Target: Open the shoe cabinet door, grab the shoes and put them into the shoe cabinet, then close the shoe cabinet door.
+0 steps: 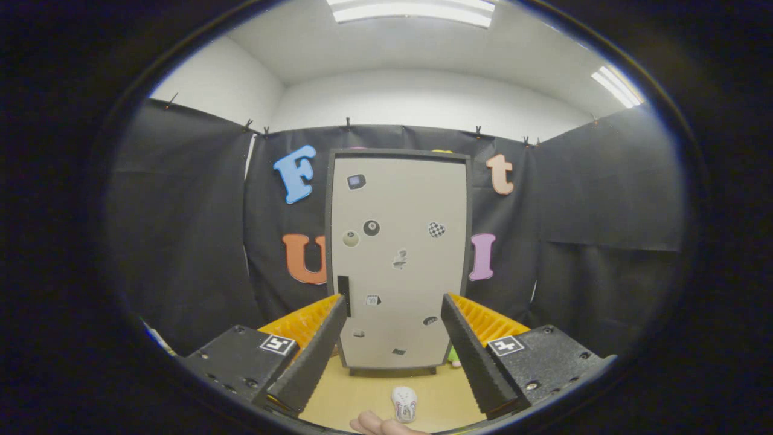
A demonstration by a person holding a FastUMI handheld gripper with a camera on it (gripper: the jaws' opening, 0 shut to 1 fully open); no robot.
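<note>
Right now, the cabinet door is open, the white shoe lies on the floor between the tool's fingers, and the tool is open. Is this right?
Not quite: the gripper view shows the cabinet door closed, flat in its dark frame. The rest holds: the white shoe lies on the floor between the fingers, and the tool is open, holding nothing.

The tan surface (374,396) lies below black cloth walls (181,241). Above the walls, ceiling light panels (413,11) run across a white ceiling (423,54). A small green object (452,353) sits on the surface.

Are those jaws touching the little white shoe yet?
Apart. In the gripper view the open gripper stands spread, and the white shoe lies on the floor between the jaws with bare floor on both sides.
</note>
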